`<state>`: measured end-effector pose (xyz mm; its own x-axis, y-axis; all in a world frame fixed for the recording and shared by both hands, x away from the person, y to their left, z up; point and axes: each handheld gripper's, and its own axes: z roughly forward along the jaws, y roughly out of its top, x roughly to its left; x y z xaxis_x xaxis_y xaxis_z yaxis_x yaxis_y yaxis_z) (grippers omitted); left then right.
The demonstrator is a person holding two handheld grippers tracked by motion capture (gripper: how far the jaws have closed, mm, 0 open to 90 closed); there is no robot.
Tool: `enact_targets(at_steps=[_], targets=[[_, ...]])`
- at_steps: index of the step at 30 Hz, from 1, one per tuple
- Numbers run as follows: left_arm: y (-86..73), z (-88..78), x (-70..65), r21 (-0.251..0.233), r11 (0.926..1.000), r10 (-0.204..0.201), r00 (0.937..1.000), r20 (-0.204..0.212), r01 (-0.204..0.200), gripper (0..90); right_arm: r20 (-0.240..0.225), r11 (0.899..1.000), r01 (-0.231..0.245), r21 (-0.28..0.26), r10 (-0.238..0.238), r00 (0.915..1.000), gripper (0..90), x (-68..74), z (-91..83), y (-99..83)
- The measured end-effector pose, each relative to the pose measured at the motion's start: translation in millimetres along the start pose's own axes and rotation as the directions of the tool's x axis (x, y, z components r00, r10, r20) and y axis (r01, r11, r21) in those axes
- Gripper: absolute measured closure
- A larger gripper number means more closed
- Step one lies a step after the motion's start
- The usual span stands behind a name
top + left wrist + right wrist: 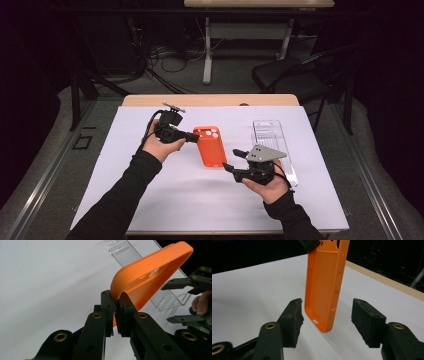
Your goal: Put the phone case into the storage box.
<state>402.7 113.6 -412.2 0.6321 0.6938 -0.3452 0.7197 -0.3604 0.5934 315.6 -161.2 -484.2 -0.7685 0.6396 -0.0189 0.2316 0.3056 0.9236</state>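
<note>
An orange phone case (210, 146) is held up off the white sheet, and my left gripper (195, 136) is shut on the rim at its camera-hole end. In the left gripper view the two pads (115, 298) pinch the case's edge (150, 270). My right gripper (231, 159) stands open just right of the case's near end. In the right gripper view the case (324, 277) hangs between the spread jaws (327, 308), with a gap on each side and neither pad touching it. The left gripper's tip (310, 243) shows at the top of that view.
A clear plastic tray (270, 135) lies on the white sheet (150, 200) to the right, just behind the right hand. The wooden table edge (210, 100) runs along the back. A black chair (295, 75) and another table stand beyond.
</note>
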Motion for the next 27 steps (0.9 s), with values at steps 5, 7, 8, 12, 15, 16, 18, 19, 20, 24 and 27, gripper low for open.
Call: enact_targets(at_steps=[5,7,8,12,15,16,18,19,20,24,27], targets=[[1.6,-0.7,-3.2,0.018,0.9996,-0.023,0.9995,-0.020,0.023,85.7,0.021,0.999,-0.018,0.035,0.017,0.9996,38.4,0.9,-3.1,5.7],[2.6,-0.9,-4.3,0.026,0.9990,-0.037,0.9989,-0.029,0.037,85.7,0.024,0.998,-0.023,0.057,0.022,0.9995,37.8,1.4,-4.0,8.6],[3.2,-1.0,-4.6,0.030,0.9986,-0.042,0.9984,-0.037,0.043,85.7,0.030,0.997,-0.023,0.067,0.021,0.9993,37.0,1.6,-4.3,10.1],[6.6,-3.0,-3.8,0.040,0.9974,-0.057,0.9964,-0.063,0.060,85.7,0.052,0.996,-0.024,0.083,0.019,0.9985,32.8,1.2,-4.0,16.2],[8.6,-3.3,-3.5,0.048,0.9965,-0.064,0.9944,-0.084,0.068,85.6,0.074,0.994,-0.014,0.104,0.006,0.9972,29.0,0.9,-2.8,20.9],[9.1,-3.1,-3.6,0.051,0.9963,-0.064,0.9939,-0.090,0.069,85.6,0.082,0.994,-0.014,0.112,0.005,0.9966,27.2,0.6,-1.9,22.7],[10.1,-2.6,-4.0,0.058,0.9958,-0.065,0.9931,-0.098,0.071,85.7,0.103,0.992,-0.011,0.127,-0.002,0.9947,24.7,-0.7,-0.3,26.6],[10.7,-2.4,-4.2,0.062,0.9953,-0.067,0.9926,-0.101,0.074,85.7,0.109,0.990,-0.009,0.137,-0.006,0.9941,23.5,-1.5,0.8,28.5],[11.1,-2.0,-4.6,0.063,0.9952,-0.069,0.9921,-0.105,0.076,85.7,0.114,0.989,-0.011,0.146,-0.005,0.9934,21.8,-1.9,1.8,30.3],[13.2,-0.3,-5.4,0.079,0.9932,-0.076,0.9905,-0.115,0.085,85.7,0.148,0.984,-0.001,0.177,-0.025,0.9886,15.8,-4.2,7.1,36.0],[14.7,1.8,-6.1,0.091,0.9915,-0.081,0.9886,-0.127,0.093,85.7,0.158,0.984,-0.010,0.180,-0.018,0.9873,14.6,-4.8,9.6,39.9]])
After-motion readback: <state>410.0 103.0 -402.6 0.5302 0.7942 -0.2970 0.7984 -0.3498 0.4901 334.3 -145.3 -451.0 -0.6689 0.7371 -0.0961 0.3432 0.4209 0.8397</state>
